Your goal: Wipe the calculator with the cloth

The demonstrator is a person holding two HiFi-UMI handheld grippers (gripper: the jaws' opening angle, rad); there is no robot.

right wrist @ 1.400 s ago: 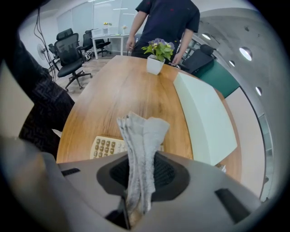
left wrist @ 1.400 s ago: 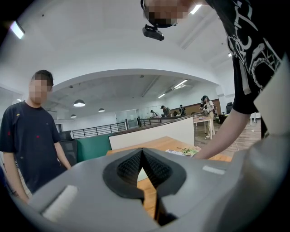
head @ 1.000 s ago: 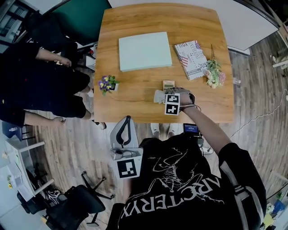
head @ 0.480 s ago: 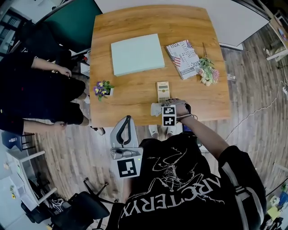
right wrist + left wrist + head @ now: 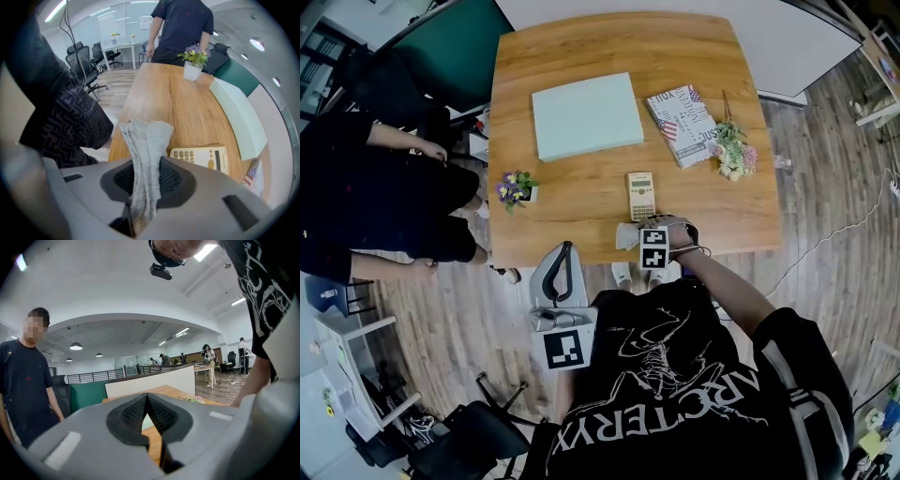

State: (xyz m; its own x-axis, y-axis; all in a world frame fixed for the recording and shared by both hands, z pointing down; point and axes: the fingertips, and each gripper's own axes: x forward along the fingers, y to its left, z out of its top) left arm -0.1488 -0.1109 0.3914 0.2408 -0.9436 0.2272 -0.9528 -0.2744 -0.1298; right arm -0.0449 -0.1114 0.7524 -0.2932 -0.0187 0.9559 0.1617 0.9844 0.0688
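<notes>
At the near edge of a wooden table (image 5: 581, 216), the right gripper (image 5: 145, 183) is clamped on a grey cloth (image 5: 144, 140), held on the near side of the beige calculator (image 5: 640, 195). The calculator lies flat on the table's near half, right of a small flower pot (image 5: 517, 184). The left gripper (image 5: 146, 401), jaws pressed together on nothing, hangs off the table's near side by the person's chest, while a mint-green pad (image 5: 584, 115) lies farther back.

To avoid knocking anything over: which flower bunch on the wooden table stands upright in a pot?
The purple flowers in the small white pot; the pink-and-white bouquet lies flat beside the flag-patterned book.
</notes>
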